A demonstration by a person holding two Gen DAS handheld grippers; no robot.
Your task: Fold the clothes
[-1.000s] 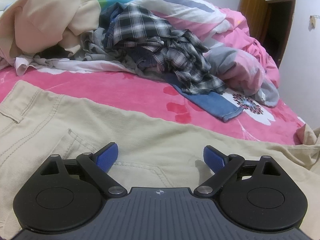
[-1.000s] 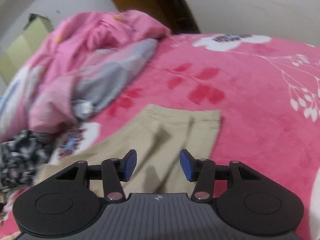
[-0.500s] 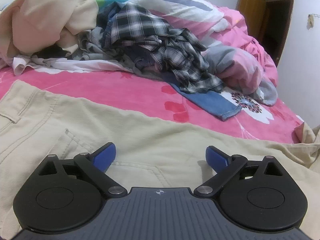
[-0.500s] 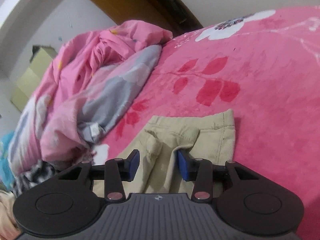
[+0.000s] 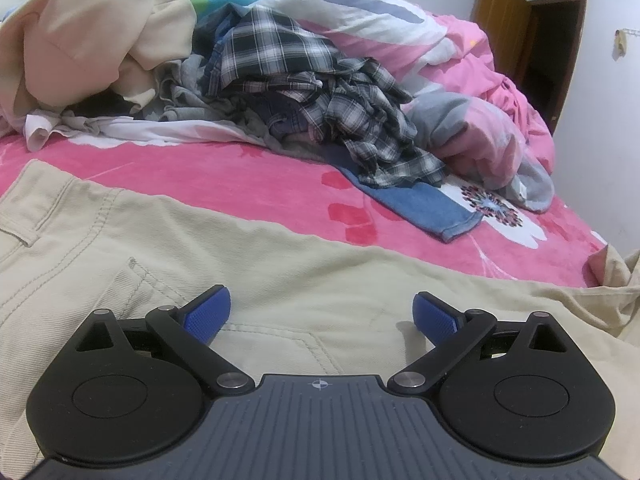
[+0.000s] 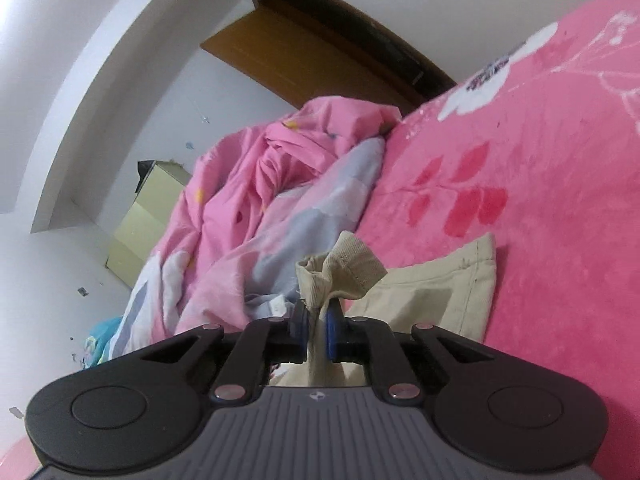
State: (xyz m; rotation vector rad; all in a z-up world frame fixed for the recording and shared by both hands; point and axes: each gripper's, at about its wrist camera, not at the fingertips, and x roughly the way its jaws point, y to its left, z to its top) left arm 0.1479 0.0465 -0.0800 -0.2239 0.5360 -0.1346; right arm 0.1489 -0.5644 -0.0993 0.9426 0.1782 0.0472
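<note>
Beige trousers lie spread flat across the pink bedspread, waistband and pocket at the left. My left gripper is open, hovering just over the seat of the trousers, with nothing between its blue pads. In the right wrist view my right gripper is shut on the hem of one beige trouser leg, which stands bunched up above the fingers. The other leg end lies flat on the bedspread.
A pile of unfolded clothes lies behind the trousers: a cream garment, a checked shirt and jeans. A crumpled pink and grey quilt lies at the bed's far side. A wooden door stands beyond.
My right gripper has closed on the trouser leg hem and lifted it, tilting upward. My left gripper has stayed open over the trousers, barely moving.
</note>
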